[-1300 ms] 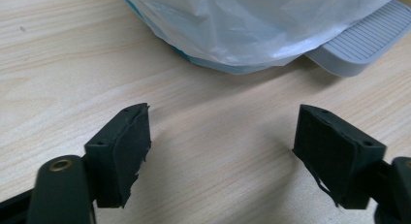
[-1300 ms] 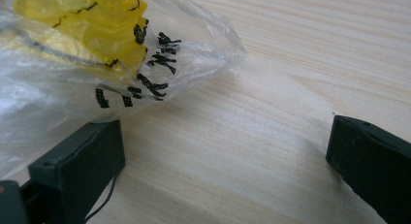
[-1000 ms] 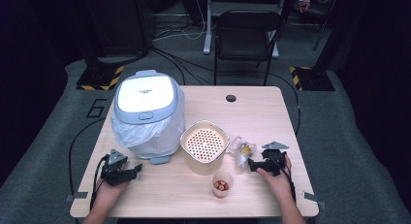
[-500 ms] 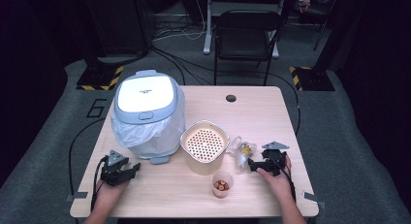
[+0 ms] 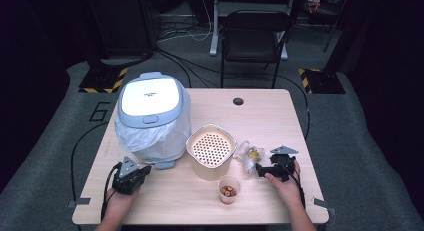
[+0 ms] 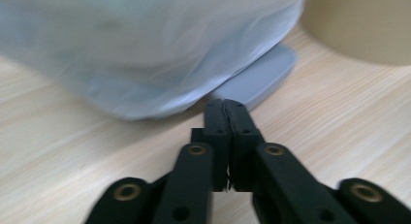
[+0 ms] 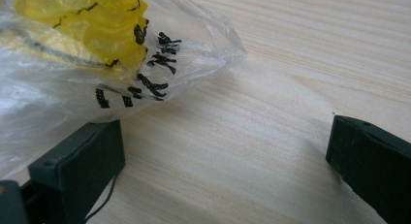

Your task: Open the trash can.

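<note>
My left gripper (image 5: 144, 171) sits at the table's front left, pointing at the grey foot pedal (image 5: 164, 164) of a white-lidded bin (image 5: 150, 98) lined with a plastic bag. Its jaws have just been closing and now meet with nothing between them (image 6: 226, 106), just short of the pedal (image 6: 261, 78). My right gripper (image 5: 259, 168) rests at the front right, open. A crumpled clear plastic bag (image 7: 87, 49) with yellow contents lies over its left jaw, and bare wood shows between the jaws (image 7: 223, 151).
A beige container with a perforated lid (image 5: 210, 146) stands mid-table beside the bin. A small cup of snacks (image 5: 229, 191) sits in front of it. The clear bag (image 5: 248, 153) lies right of the container. A black chair (image 5: 252, 36) stands beyond the table (image 5: 260, 116).
The left gripper has shifted a little toward the bin. The right gripper and the bag have stayed where they were.
</note>
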Motion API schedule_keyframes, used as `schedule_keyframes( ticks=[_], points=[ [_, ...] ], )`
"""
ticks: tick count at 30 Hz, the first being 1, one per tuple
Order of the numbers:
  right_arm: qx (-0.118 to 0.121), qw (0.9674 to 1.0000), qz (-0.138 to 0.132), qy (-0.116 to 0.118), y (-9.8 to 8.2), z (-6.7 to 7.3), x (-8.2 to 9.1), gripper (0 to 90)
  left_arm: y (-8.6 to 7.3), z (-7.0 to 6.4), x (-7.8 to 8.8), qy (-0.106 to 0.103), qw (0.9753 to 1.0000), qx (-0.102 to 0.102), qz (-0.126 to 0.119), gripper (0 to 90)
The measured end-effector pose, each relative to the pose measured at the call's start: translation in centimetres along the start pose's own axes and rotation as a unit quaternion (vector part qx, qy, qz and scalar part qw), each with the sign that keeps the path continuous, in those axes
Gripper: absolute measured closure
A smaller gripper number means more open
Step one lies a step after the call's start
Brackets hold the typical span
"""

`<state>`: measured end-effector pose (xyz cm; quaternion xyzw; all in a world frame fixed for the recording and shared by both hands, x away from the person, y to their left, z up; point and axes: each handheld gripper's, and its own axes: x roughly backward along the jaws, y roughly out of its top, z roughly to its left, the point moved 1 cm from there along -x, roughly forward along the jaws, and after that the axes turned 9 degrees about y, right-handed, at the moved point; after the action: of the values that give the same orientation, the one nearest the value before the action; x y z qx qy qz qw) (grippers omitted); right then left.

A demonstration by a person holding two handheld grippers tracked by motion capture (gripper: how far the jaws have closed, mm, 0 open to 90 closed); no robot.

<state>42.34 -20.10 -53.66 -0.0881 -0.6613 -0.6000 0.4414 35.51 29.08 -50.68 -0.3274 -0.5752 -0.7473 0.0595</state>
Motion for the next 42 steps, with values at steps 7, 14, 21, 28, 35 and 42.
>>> schedule_keyframes(
  ticks=[7, 14, 21, 28, 35, 42],
  points=[
    [0.0, 1.0, 0.0, 0.0, 0.0, 0.0, 0.0, 0.0, 1.0, -1.2, -1.0, -0.025, 0.9994, 0.022, -0.008, 89.9],
    [0.001, 1.0, 0.0, 0.0, 0.0, 0.0, 0.0, 0.0, 1.7, -2.5, -2.2, -0.009, 0.9999, 0.003, -0.013, 89.8],
    [0.0, 1.0, 0.0, 0.0, 0.0, 0.0, 0.0, 0.0, 1.9, -2.7, -3.5, 0.007, 0.9999, 0.009, -0.008, 89.7],
    [0.001, 1.0, 0.0, 0.0, 0.0, 0.0, 0.0, 0.0, 1.3, -2.9, -3.7, 0.019, 0.9996, -0.003, -0.022, 87.0],
    [0.003, 1.0, 0.0, -0.001, 0.0, 0.0, 0.0, 0.0, 0.8, -3.6, -4.0, 0.021, 0.9985, 0.043, -0.029, 87.2],
    [0.002, 1.0, -0.001, 0.0, 0.0, 0.0, 0.0, 0.0, 1.0, -4.0, -4.5, 0.04, 0.9992, -0.002, 0.01, 87.1]
  ],
)
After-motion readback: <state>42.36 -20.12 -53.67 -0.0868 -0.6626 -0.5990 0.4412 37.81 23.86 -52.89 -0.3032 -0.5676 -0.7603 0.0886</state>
